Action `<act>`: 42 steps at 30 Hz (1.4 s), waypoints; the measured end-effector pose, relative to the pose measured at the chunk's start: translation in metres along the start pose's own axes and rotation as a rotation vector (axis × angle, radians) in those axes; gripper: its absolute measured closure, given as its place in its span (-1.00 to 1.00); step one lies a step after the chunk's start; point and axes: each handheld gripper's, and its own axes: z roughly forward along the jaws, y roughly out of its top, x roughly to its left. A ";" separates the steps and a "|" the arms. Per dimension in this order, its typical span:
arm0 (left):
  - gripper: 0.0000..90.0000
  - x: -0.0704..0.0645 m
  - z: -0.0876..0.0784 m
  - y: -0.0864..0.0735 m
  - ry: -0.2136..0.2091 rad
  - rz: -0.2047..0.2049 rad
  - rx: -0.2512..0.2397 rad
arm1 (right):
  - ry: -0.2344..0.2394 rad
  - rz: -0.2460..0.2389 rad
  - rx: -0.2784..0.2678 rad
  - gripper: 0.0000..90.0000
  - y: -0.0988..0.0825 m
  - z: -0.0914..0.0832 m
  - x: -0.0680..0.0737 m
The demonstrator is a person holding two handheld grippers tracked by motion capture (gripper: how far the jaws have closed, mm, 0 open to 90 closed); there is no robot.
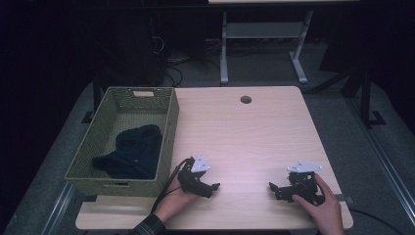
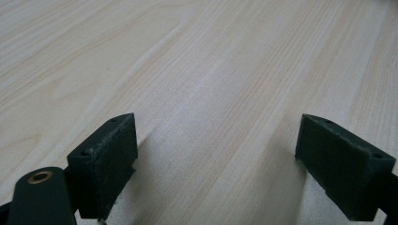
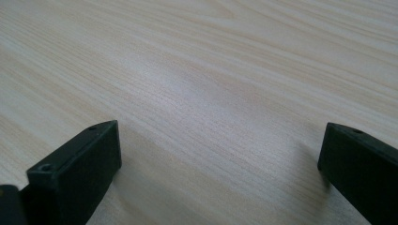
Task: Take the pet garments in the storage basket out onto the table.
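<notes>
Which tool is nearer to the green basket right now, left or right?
Left. The left tool sits just beside the green basket's near right corner, jaws open over bare table. The right tool is farther right, toward the table's other side.

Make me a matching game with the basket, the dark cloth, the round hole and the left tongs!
Things:
1. basket
2. dark cloth
3. round hole
4. left tongs

Descriptions:
A. open, holding nothing
B. green and woven, at the table's left edge
C. near the table's far edge
D. lying inside the basket

Pairs: 1-B, 2-D, 3-C, 4-A
</notes>
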 end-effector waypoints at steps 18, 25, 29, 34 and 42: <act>-0.70 0.002 -0.002 0.005 0.009 -0.017 0.047 | 0.002 -0.003 0.000 -1.00 0.000 0.000 0.000; -0.70 0.006 -0.005 0.006 0.020 -0.027 0.050 | 0.002 -0.003 0.000 -1.00 0.000 0.000 0.000; -0.70 0.006 -0.007 0.007 0.018 -0.042 0.035 | 0.003 -0.003 0.000 -1.00 0.000 0.000 0.000; -0.70 0.006 -0.009 0.009 0.022 -0.035 0.034 | 0.003 -0.003 0.000 -1.00 0.000 0.000 0.000; -0.70 0.008 -0.012 0.012 0.026 -0.038 0.022 | 0.003 -0.006 0.001 -1.00 0.000 0.000 -0.001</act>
